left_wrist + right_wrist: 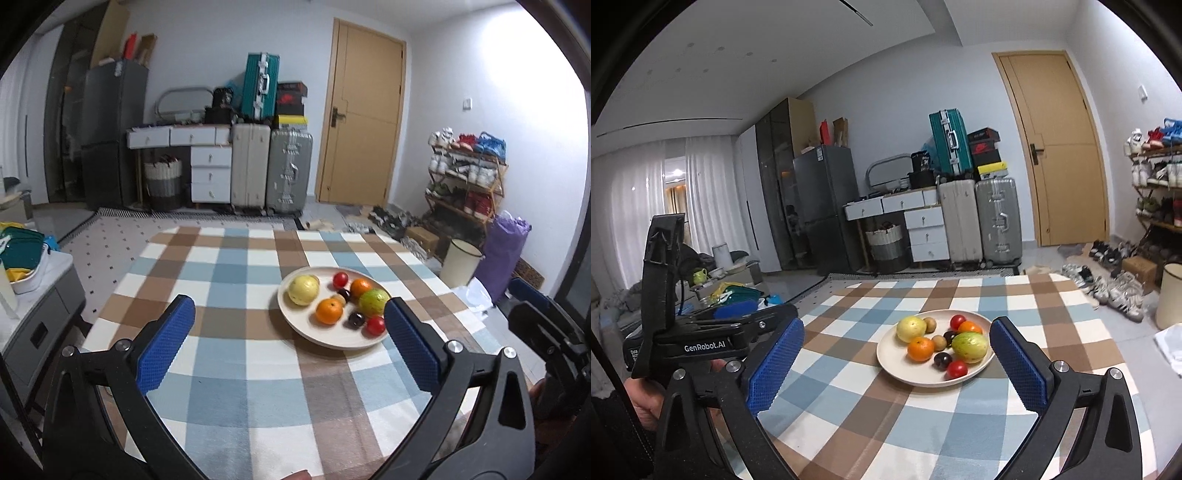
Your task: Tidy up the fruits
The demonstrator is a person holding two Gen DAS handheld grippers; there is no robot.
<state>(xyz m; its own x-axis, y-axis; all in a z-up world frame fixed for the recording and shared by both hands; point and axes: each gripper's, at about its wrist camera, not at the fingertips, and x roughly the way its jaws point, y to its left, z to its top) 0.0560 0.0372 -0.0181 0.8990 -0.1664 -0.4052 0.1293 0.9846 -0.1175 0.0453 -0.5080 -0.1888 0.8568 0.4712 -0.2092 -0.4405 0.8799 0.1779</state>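
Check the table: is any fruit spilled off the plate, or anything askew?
Nothing stands out. All fruit sits on the plate on the checked tablecloth, none spilled. Both grippers, left gripper and right gripper, are open and empty.

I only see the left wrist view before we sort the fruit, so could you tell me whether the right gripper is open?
Observer: Yes, the right gripper is wide open, with nothing between its pads.
Operator: Thank you. How many small brown fruits are on the plate? I can make out only one.
Observer: Two on the plate: one brown fruit touching the yellow fruit, and another beside the orange.
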